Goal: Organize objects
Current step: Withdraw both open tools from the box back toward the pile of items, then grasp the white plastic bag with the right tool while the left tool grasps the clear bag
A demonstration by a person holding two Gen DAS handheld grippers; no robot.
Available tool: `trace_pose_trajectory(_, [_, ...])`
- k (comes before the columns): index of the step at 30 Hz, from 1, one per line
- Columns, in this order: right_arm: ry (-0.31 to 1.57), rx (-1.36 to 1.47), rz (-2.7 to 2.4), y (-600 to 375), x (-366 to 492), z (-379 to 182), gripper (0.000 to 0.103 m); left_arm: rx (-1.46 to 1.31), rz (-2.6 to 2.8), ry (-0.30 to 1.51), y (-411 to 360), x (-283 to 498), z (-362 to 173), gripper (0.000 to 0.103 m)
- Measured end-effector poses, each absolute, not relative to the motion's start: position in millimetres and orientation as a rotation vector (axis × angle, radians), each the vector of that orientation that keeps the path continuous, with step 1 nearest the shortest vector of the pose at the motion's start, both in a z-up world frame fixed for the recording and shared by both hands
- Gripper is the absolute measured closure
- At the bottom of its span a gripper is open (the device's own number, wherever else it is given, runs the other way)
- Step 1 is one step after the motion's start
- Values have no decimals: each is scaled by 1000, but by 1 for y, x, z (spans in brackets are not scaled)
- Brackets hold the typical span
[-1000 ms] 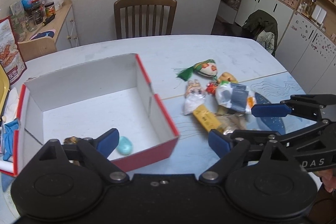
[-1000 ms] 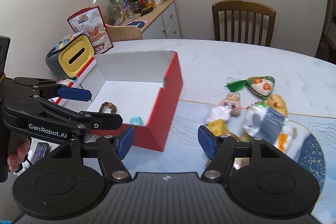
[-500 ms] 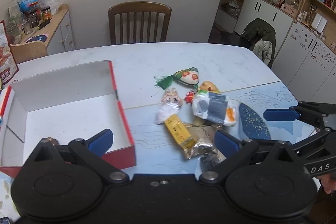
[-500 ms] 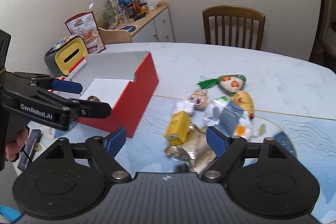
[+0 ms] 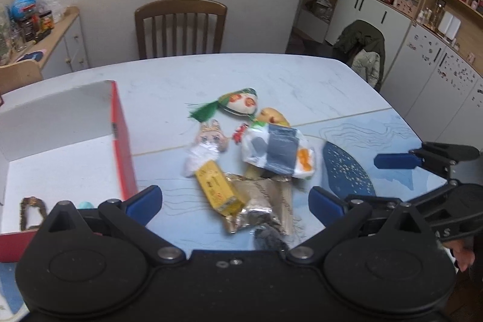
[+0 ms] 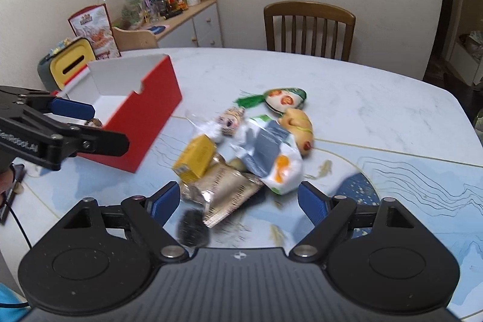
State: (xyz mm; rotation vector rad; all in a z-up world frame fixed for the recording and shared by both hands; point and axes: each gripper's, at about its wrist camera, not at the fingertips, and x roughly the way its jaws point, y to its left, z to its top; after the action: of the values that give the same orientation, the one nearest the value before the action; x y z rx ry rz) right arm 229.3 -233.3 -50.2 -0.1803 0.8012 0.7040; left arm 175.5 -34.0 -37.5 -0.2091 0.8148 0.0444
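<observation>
A red box with a white inside (image 5: 120,138) (image 6: 142,116) stands on the table's left. It holds a small teal egg (image 5: 85,205) and a brown ring-shaped trinket (image 5: 31,210). A pile lies right of it: a yellow packet (image 5: 219,189) (image 6: 196,157), a gold foil pouch (image 5: 256,207) (image 6: 223,192), a white-grey-orange bag (image 5: 277,150) (image 6: 271,156), a small doll (image 5: 208,144), a green tasselled pouch (image 5: 238,103) and a yellow toy (image 6: 297,122). My left gripper (image 5: 235,199) is open and empty, just short of the pile. My right gripper (image 6: 238,199) is open and empty, over the foil pouch.
A dark fuzzy object (image 6: 191,227) lies at the pile's near edge. A wooden chair (image 5: 180,29) stands behind the table. A sideboard with clutter (image 6: 181,20) is at the back left. A yellow and grey box (image 6: 66,65) sits behind the red box.
Both grippers have swung from the red box to the right, so the pile now lies between their fingers. Both stayed open and empty.
</observation>
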Motion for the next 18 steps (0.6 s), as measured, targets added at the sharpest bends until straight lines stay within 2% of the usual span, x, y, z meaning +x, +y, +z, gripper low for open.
trace_pose_trajectory(18, [873,-232,671,-242,297,-91,18,-227,47,988,-64,203,-108,1])
